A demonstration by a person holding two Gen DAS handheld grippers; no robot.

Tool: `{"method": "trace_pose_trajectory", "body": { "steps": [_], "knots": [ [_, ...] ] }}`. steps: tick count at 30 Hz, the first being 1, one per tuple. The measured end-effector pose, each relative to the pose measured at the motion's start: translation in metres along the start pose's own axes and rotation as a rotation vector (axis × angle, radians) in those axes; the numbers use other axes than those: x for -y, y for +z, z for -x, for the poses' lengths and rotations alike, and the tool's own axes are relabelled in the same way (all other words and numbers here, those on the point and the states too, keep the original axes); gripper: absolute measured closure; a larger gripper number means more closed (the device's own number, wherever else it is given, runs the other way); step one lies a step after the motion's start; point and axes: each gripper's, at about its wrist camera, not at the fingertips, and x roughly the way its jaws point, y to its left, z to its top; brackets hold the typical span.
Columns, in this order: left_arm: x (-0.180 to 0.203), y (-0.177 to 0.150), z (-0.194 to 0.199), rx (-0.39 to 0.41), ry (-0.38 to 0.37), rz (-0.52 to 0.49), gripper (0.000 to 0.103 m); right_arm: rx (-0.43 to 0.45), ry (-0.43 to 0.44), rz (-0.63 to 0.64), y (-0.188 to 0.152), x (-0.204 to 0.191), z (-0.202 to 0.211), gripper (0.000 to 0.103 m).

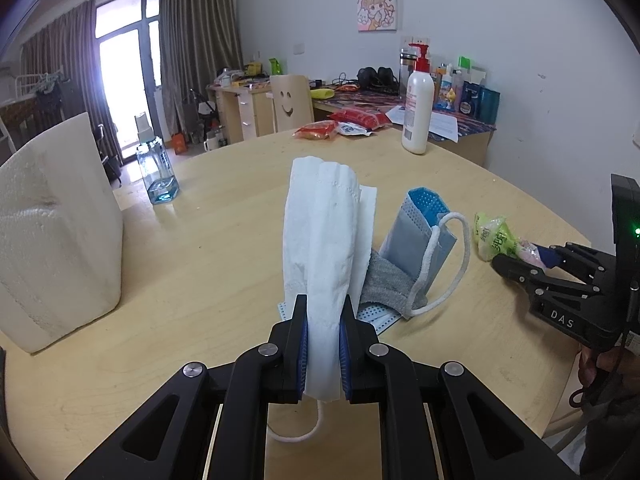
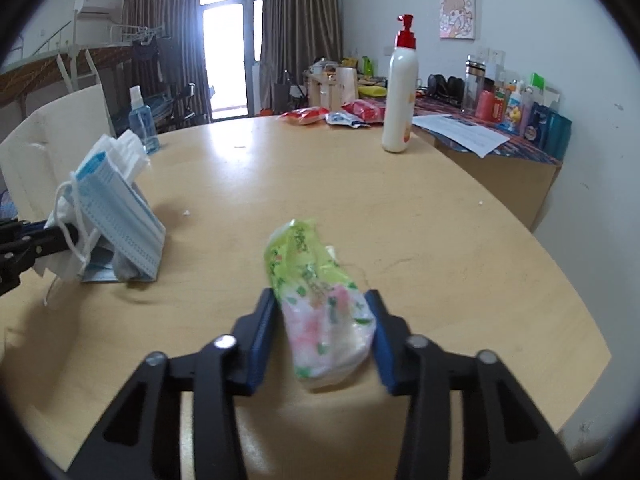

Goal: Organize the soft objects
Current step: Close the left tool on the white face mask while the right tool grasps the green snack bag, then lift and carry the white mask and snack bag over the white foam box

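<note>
The fingers point(image 1: 297, 344) of the left gripper point(image 1: 323, 344) are clamped on a white folded mask point(image 1: 320, 248), their blue pads pressing both sides of its lower end, so that it stands up between them above the round wooden table point(image 1: 208, 264). The fingers point(image 2: 262, 332) of the right gripper point(image 2: 324, 332) sit on either side of a green and pink tissue pack point(image 2: 320, 304); the right pad looks to be against the pack, a thin gap shows at the left pad, and whether they actually grip it cannot be told from this blurred view.

Largest on the table is a white foam block point(image 1: 60, 232) at the left edge. Just right of the white folded mask lies a pile of blue surgical masks point(image 1: 416, 240), one propped up at a tilt over a grey cloth point(image 1: 388, 280), with a white ear loop point(image 1: 460, 256) curling out toward the tissue pack. The tissue pack rests on the table nearer the right edge, apart from the mask pile.

At the far side stands a white pump bottle with a red top point(image 1: 418, 104), upright. Near the left far edge is a small blue spray bottle point(image 1: 156, 168). Red snack packets point(image 1: 340, 124) lie at the far rim.
</note>
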Motion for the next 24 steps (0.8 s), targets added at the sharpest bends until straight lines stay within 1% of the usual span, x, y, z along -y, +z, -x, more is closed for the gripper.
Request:
{"method": "trace_pose_trajectory", "body": {
  "steps": [1, 3, 7, 13, 23, 24],
  "knots": [
    [0.000, 0.000, 0.001, 0.003, -0.004, 0.001, 0.089, 0.002, 0.001, -0.001, 0.000, 0.000, 0.000, 0.069],
    [0.000, 0.000, 0.001, 0.003, -0.004, 0.001, 0.089, 0.005, 0.022, -0.019, 0.000, 0.003, 0.001, 0.071],
    [0.001, 0.000, 0.006, 0.022, -0.006, -0.001, 0.090, 0.012, 0.042, -0.023, -0.001, 0.002, 0.002, 0.071],
    [-0.002, 0.001, 0.017, 0.048, -0.004, 0.008, 0.090, 0.049, 0.058, -0.031, 0.003, 0.000, 0.013, 0.071],
    [-0.008, 0.009, 0.053, 0.138, 0.024, 0.015, 0.090, 0.122, 0.075, -0.041, 0.015, -0.004, 0.038, 0.071],
    [-0.009, 0.010, 0.056, 0.148, 0.032, 0.019, 0.094, 0.132, 0.080, -0.042, 0.016, -0.004, 0.042, 0.071]
  ]
}}
